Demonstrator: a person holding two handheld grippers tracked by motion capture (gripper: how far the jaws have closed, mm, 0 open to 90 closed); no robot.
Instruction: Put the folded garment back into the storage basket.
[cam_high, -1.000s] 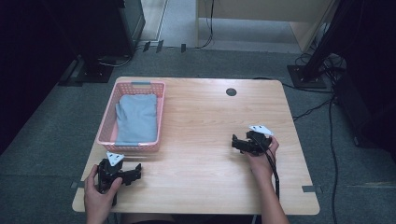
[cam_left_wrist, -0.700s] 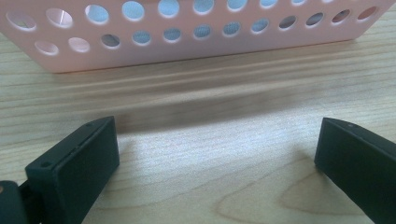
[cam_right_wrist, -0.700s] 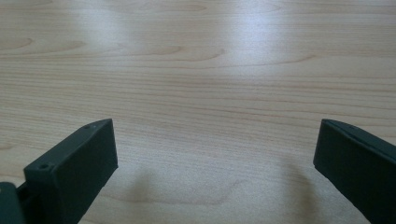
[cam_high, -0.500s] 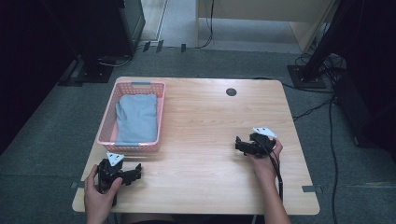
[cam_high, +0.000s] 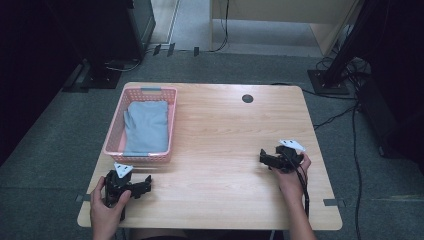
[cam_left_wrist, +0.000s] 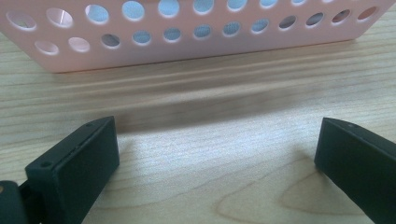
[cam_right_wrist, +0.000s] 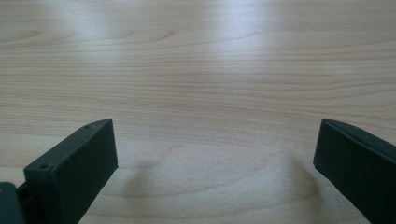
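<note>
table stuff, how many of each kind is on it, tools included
basket: 1, pink
folded cloth: 1, grey-blue, in the basket
tools: 2, left tool and right tool, both open and holding nothing
total: 4

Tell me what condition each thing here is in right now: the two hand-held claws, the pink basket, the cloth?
left gripper: open, holds nothing, low over the table near the basket.
right gripper: open, holds nothing, over bare wood.
pink basket: upright on the table, cloth inside.
grey cloth: folded, lying flat in the basket.
table: bare wood across the middle.
</note>
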